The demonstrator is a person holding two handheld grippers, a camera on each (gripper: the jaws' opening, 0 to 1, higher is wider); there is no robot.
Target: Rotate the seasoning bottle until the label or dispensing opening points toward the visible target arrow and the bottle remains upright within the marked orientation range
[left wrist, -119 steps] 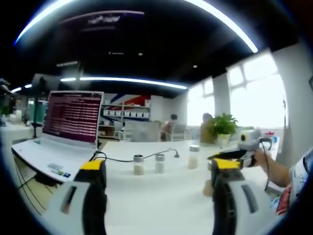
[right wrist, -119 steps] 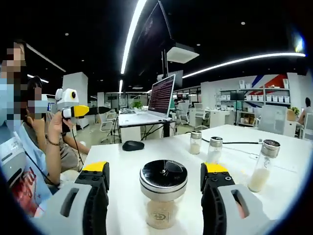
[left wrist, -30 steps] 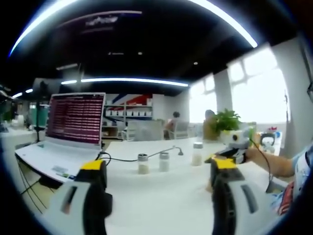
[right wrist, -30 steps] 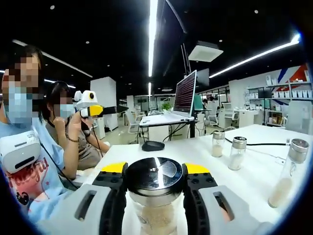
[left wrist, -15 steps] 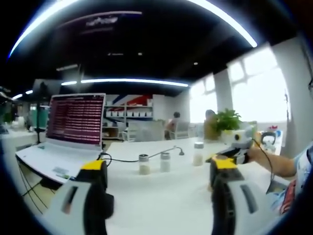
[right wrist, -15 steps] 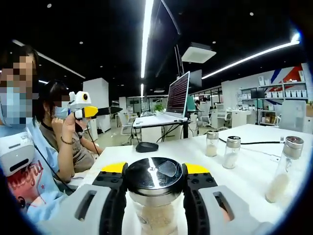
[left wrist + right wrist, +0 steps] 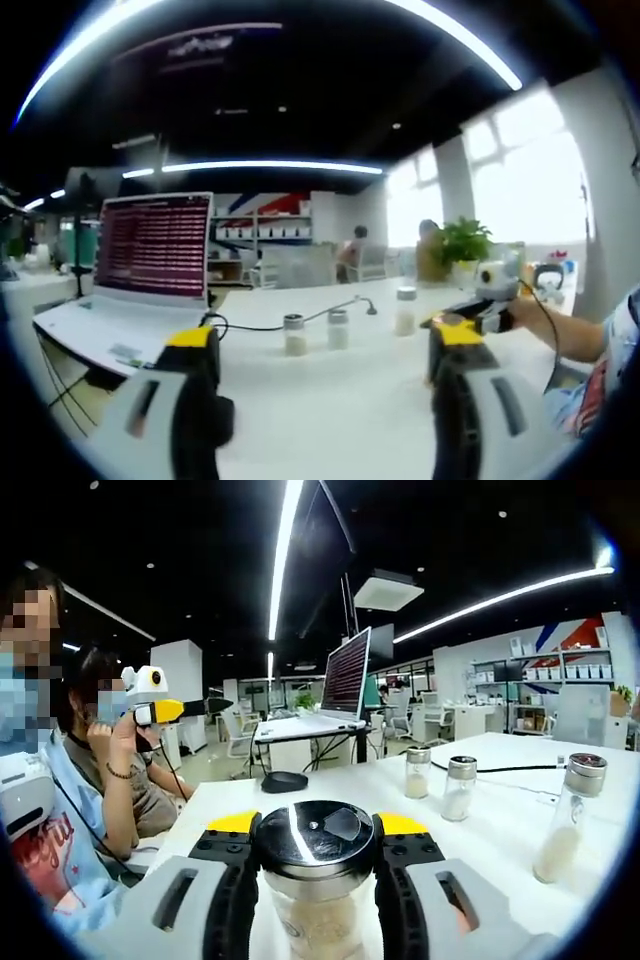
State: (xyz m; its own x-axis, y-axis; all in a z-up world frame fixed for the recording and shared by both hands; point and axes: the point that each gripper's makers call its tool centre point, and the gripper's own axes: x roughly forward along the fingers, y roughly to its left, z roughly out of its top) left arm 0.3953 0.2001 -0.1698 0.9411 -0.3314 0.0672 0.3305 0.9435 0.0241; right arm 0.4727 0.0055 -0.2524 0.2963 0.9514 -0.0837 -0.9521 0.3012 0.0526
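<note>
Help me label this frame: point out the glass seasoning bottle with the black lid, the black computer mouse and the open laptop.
glass seasoning bottle with black lid (image 7: 316,838), right gripper view, on its lid top
black computer mouse (image 7: 284,781), right gripper view, on its back
open laptop (image 7: 153,245), left gripper view, on its screen

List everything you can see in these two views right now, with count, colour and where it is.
Seasoning bottle: one, clear glass with dark shiny lid, pale contents, clamped between the right tongs.
Other bottles: three, clear with silver caps, standing on the table, two close together, one apart at the right.
Table: one, white.
Laptop: one, white, open, screen lit with reddish text, on the table's far side.
Cable: one, black, running across the table.
Mouse: one, black, near the table edge.
Potted plant: one, green, by the windows.
Left tongs: grey with yellow tips, open, holding nothing.
Right tongs: grey with yellow tips, shut on the bottle.
</note>
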